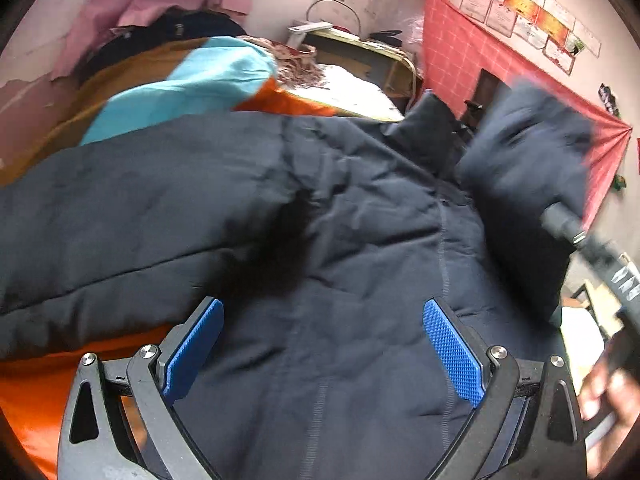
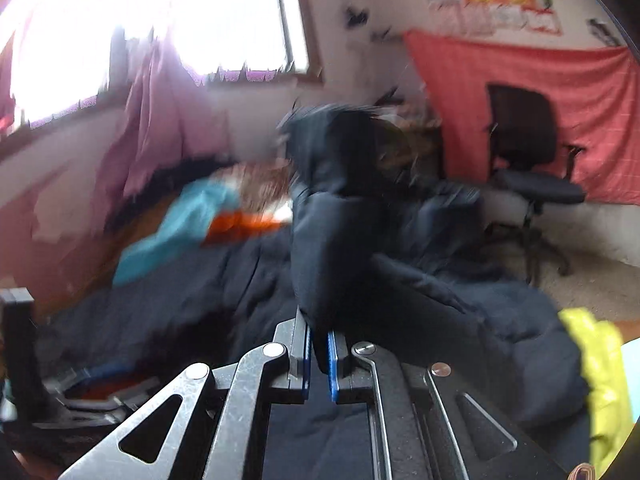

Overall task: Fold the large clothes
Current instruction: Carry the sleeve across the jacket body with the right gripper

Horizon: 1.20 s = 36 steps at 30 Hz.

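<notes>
Left wrist view, left to right: orange bedcover lying under the spread garment; turquoise bedding bunching behind it; navy padded jacket lying across the bed and filling most of the frame; left gripper hovering over the jacket body with its blue pads standing wide apart and nothing between them; one jacket sleeve rising blurred at the right, beside a red checked wall cloth; a person's hand showing at the right edge. Right wrist view, left to right: bright window glaring above a pink curtain; right gripper pinching a fold of the jacket between nearly closed pads, the fabric standing up in front of the camera; black office chair standing against the red cloth; yellow-green item sitting at the right edge.
</notes>
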Available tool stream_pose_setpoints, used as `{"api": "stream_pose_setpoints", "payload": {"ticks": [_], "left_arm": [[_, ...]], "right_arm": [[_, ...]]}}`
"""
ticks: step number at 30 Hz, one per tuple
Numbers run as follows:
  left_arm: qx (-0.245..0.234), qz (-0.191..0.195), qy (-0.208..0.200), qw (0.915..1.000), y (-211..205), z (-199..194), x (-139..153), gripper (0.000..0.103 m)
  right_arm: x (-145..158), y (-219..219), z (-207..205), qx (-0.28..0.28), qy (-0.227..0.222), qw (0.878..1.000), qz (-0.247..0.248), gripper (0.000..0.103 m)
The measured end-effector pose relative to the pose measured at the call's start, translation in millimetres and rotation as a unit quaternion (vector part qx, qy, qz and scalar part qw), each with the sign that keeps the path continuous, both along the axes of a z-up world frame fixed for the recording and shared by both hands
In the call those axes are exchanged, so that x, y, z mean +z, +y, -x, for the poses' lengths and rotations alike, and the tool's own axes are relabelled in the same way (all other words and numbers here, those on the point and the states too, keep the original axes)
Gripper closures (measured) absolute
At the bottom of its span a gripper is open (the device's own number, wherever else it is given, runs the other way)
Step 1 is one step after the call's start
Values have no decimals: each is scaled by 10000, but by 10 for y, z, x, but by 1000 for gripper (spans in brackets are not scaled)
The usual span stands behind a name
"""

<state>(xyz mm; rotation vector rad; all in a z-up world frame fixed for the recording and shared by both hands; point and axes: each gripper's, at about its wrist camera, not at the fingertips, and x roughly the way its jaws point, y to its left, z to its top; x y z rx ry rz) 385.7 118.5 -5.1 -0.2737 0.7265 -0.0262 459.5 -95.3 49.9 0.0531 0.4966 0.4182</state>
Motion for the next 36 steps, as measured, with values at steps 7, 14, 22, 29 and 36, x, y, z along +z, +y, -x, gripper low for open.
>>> {"api": "stream_pose_setpoints", "payload": {"ticks": [7, 14, 22, 29, 36], "left_arm": [[7, -158, -81, 9998, 75, 34, -49, 5], [-126, 210, -323, 9992, -82, -60, -67, 5], [-232, 77, 156, 9996, -507, -436, -341, 5], [-117, -220, 902, 9956, -513, -658, -782, 5], [-147, -742, 1046, 9916, -614, -731, -915, 1]], "right_arm": [[-741, 336, -116, 421, 912, 9936, 512, 90], [-1092, -25, -132, 1013, 2205, 9692, 431, 63], [-732, -761, 161, 1092, 1975, 9740, 176, 0], [-591, -1677, -120, -908, 935, 9896, 612, 0], [-1137, -2104, -564, -1698, 1655, 9714, 103, 43]]}}
